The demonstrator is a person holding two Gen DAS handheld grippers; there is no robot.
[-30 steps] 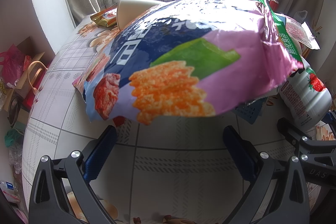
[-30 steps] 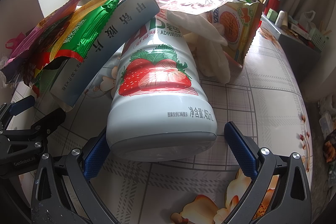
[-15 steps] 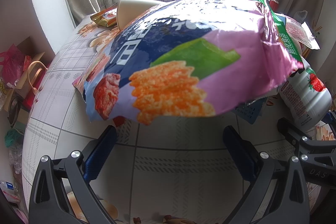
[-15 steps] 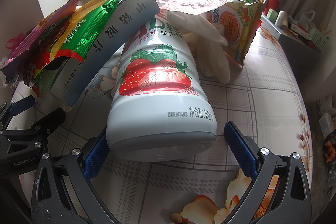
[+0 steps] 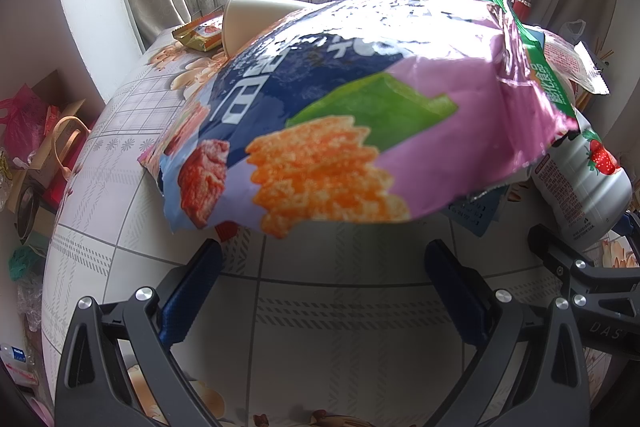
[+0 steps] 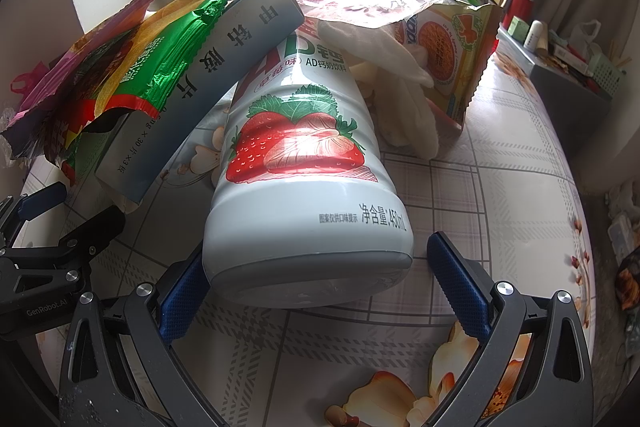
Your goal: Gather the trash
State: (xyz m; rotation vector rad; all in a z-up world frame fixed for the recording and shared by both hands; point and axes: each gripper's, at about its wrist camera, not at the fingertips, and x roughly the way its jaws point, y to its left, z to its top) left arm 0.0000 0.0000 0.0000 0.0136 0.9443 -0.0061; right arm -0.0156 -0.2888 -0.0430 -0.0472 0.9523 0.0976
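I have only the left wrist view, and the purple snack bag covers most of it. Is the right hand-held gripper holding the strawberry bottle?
Observer: No. The right hand-held gripper is open. The strawberry bottle lies on its side with its base between the fingertips, and there is a clear gap at the right finger.
Operator: Does something rest on the bottle?
Observer: Yes, a grey-blue box leans across its upper part.
Operator: What is behind it?
Observer: A yellow biscuit packet, with a white cloth in front of it.
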